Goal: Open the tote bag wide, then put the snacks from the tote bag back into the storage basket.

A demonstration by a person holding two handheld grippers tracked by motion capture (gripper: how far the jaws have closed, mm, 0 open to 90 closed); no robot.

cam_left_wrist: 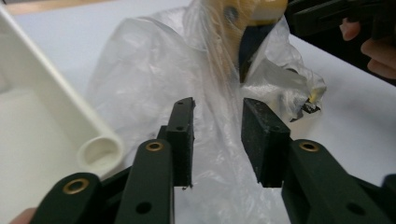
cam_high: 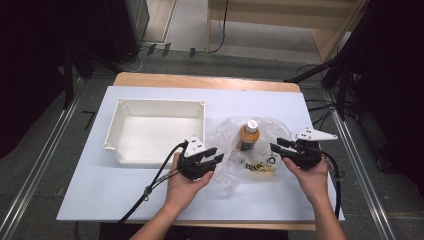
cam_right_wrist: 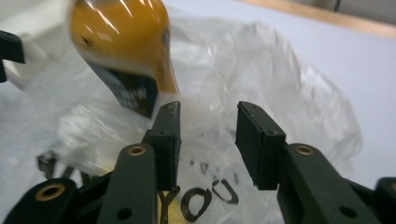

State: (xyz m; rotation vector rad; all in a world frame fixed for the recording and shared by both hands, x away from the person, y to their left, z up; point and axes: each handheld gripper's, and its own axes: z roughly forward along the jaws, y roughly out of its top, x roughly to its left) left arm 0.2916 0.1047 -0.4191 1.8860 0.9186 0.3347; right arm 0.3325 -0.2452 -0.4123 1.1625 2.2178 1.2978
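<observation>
We can't really read the dark label on the orange bottle point(cam_right_wrist: 122, 44) in the right gripper view, it's all motion blur, and the frame's top chops off its cap. In the left gripper view the white bin point(cam_left_wrist: 44, 121) runs off the left edge, and the bottle sits smeared behind the clear plastic bag point(cam_left_wrist: 154, 79). From the high view, the small black and yellow bits point(cam_high: 260, 166) in the bag are too tiny for us to identify.
</observation>
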